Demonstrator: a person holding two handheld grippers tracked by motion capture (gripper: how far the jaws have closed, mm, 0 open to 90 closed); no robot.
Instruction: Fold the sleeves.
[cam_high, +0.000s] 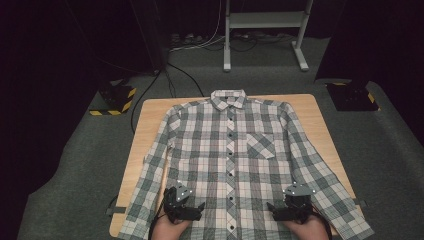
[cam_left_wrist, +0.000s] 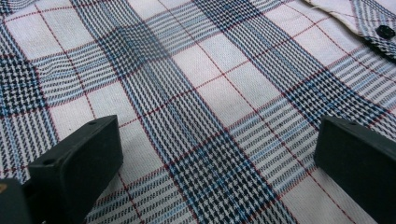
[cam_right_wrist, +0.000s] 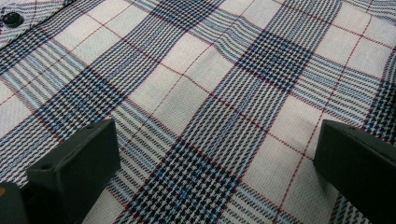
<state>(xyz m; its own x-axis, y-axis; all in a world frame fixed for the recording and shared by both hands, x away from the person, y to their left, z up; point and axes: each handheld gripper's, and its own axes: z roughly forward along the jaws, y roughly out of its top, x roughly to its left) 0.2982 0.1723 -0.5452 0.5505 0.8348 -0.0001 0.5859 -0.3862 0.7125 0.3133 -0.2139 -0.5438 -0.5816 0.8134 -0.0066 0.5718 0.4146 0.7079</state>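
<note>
A plaid button-up shirt (cam_high: 230, 150) lies flat and face up on the wooden table (cam_high: 310, 107), collar at the far edge, sleeves spread down both sides. My left gripper (cam_high: 184, 210) hovers over the shirt's lower left front, and my right gripper (cam_high: 289, 209) over its lower right front. In the left gripper view the jaws stand wide apart above the shirt's plaid cloth (cam_left_wrist: 210, 107), with a dark button (cam_left_wrist: 385, 31) at the top right. The right gripper view has the same wide jaws over the shirt cloth (cam_right_wrist: 205, 102), a button (cam_right_wrist: 11, 18) at top left. Nothing is held.
The table stands on grey carpet. Black-and-yellow striped blocks (cam_high: 116, 99) sit on the floor at its far left and far right (cam_high: 352, 95). A white metal stand (cam_high: 265, 30) with cables is behind the table.
</note>
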